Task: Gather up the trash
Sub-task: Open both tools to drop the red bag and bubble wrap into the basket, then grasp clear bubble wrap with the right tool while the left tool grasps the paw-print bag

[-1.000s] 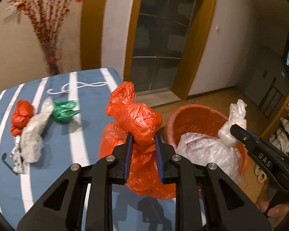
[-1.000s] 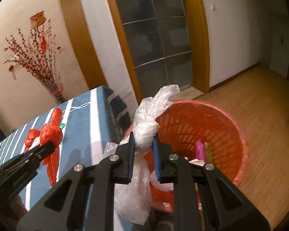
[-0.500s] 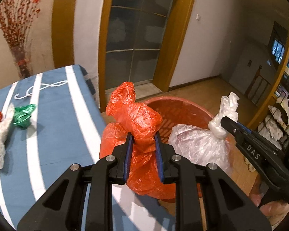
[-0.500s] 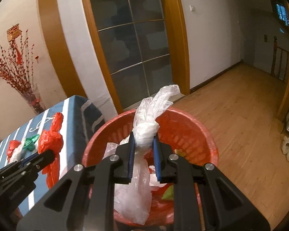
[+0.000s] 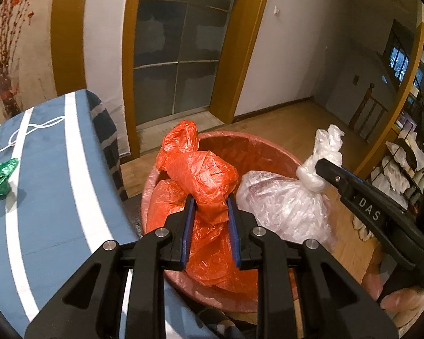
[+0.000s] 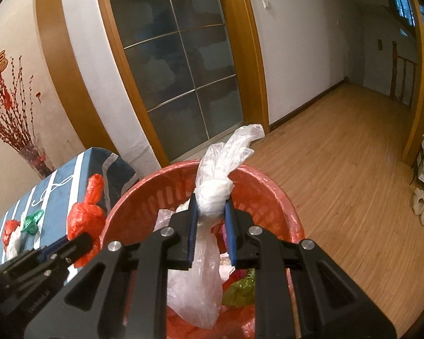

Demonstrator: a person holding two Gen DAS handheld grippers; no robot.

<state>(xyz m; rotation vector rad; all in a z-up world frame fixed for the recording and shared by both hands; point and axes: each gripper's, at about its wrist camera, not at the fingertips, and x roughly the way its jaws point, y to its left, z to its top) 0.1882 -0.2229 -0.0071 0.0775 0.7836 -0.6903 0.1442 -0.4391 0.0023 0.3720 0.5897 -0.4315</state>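
My left gripper [image 5: 209, 212] is shut on the knot of an orange plastic trash bag [image 5: 200, 175] and holds it over the red basket [image 5: 257, 147]. My right gripper [image 6: 210, 214] is shut on the knot of a clear white plastic trash bag [image 6: 195, 276] that hangs into the same basket [image 6: 271, 180]. In the left wrist view the white bag [image 5: 282, 206] hangs to the right of the orange one. In the right wrist view the orange bag [image 6: 84, 217] shows at the left, over the basket's rim.
The blue striped table [image 5: 48, 197] is to the left, with a green bag [image 5: 0, 175], a red bag [image 6: 10, 231] and a white bag [image 6: 14, 244] lying on it. Other trash [image 6: 240, 288] lies in the basket. Wooden floor [image 6: 353, 197] and a shelf lie to the right.
Both grippers have moved right from over the table to over the basket, carrying their bags. The white bag now hangs lower inside the basket.
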